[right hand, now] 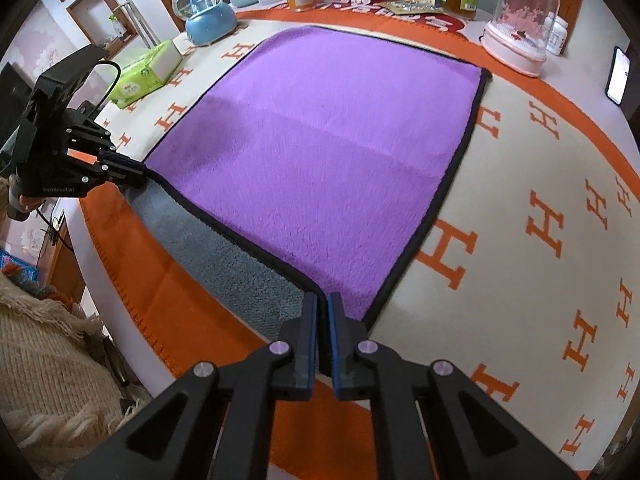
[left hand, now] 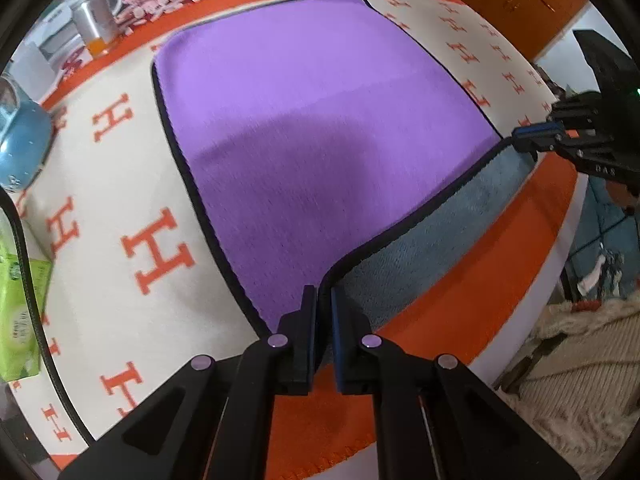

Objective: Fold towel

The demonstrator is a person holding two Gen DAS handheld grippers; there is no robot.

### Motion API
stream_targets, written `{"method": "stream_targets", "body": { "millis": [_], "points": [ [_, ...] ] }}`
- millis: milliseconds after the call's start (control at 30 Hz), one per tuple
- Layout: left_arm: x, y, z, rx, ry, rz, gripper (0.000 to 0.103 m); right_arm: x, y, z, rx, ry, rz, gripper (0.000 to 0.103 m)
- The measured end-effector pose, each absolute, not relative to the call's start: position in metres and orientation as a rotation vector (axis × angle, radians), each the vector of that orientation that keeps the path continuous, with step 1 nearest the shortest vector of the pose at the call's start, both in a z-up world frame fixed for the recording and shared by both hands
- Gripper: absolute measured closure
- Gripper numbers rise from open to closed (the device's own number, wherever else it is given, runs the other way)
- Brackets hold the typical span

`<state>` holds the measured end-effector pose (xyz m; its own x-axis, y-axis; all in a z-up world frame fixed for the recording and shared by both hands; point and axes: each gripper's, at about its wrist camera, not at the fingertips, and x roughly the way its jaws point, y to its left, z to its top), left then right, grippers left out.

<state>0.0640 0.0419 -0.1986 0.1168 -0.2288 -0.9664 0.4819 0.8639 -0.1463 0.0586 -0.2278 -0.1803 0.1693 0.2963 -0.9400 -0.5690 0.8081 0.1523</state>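
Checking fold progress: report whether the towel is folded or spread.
Spread, not folded: the purple towel lies flat, only its near edge lifted by both tongs, grey underside showing.

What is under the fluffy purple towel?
Under the fluffy purple towel lies the cream blanket with orange H letters. Where the left gripper and right gripper lift the near edge, its grey underside shows. Anything beneath the flat middle is covered.

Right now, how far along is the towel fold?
Done: both near corners are gripped, left claw and right claw each shut on the purple towel. In hand: the near edge is lifted, its grey underside showing. Left: carrying that edge to the far edge; the rest lies flat on the blanket, with no fold made.
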Motion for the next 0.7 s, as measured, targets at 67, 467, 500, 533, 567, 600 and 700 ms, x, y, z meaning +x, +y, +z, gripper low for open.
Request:
{"method": "stream_targets", "body": {
  "millis": [67, 467, 500, 533, 567, 600, 700],
  "points": [
    [0.069, 0.043, -0.190, 0.222, 1.336, -0.503, 0.098, 0.061, -0.228, -0.175, -0.253, 1.242, 0.610, 0.098],
    [0.139, 0.051, -0.126, 0.200, 1.156, -0.332, 0.098, 0.124, -0.220, -0.118, -0.239, 1.051, 0.483, 0.098],
    [0.145, 0.051, -0.124, 0.201, 1.147, -0.319, 0.098, 0.131, -0.219, -0.114, -0.243, 1.034, 0.469, 0.098],
    [0.153, 0.051, -0.121, 0.202, 1.135, -0.296, 0.098, 0.138, -0.217, -0.111, -0.246, 1.020, 0.456, 0.098],
    [0.163, 0.051, -0.121, 0.199, 1.126, -0.279, 0.098, 0.144, -0.216, -0.109, -0.248, 1.012, 0.449, 0.098],
    [0.170, 0.052, -0.121, 0.194, 1.119, -0.265, 0.098, 0.151, -0.214, -0.106, -0.253, 0.998, 0.436, 0.098],
    [0.196, 0.057, -0.120, 0.168, 1.102, -0.221, 0.098, 0.176, -0.206, -0.103, -0.265, 0.964, 0.392, 0.098]
  ]
}}
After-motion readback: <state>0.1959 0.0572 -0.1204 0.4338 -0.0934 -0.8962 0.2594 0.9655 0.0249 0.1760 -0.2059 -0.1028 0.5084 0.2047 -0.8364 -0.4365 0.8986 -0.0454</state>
